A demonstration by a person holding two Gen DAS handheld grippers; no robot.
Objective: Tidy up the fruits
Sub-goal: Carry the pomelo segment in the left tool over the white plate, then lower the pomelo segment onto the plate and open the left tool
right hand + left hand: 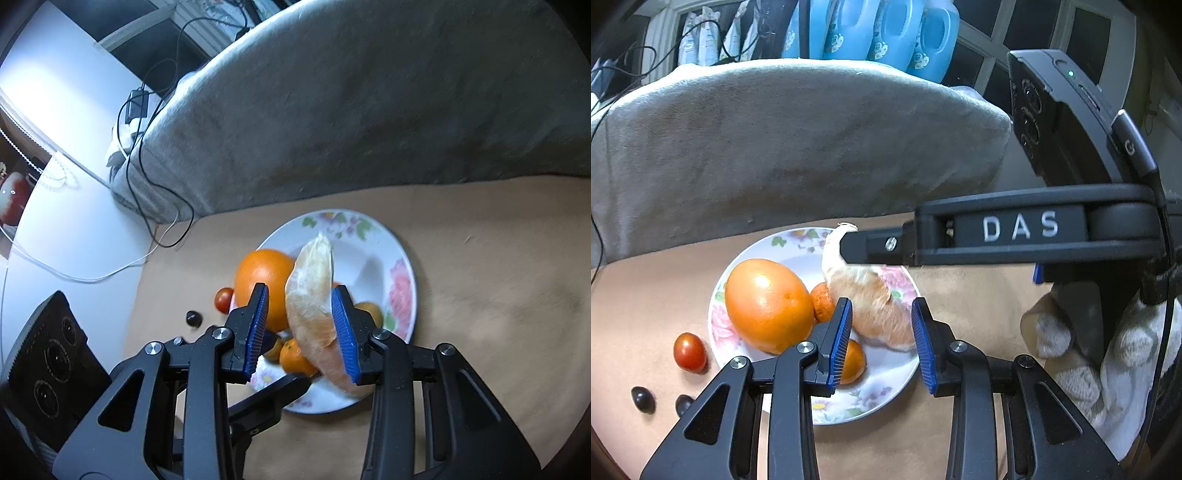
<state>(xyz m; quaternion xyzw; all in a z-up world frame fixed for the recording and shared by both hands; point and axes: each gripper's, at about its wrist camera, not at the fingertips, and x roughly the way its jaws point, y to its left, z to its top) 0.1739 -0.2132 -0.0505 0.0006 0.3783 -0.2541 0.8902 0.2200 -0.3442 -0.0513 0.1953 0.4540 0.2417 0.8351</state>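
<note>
A floral plate (816,408) (384,243) on a tan cloth holds a large orange (768,304) (264,275), two small tangerines (822,306) (295,356) and a peeled pomelo wedge (875,306) (314,310). My right gripper (301,328) is open around the wedge, which leans on its right pad; its finger (871,245) shows above the wedge in the left wrist view. My left gripper (882,343) is open and empty just in front of the wedge. A cherry tomato (689,351) (224,299) and dark grapes (642,399) (193,318) lie left of the plate.
A grey cushion (783,147) (369,103) runs behind the plate. Blue detergent bottles (886,33) stand beyond it. Cables and a charger (136,107) lie at the left by a white surface. A gloved hand (1108,354) holds the right gripper.
</note>
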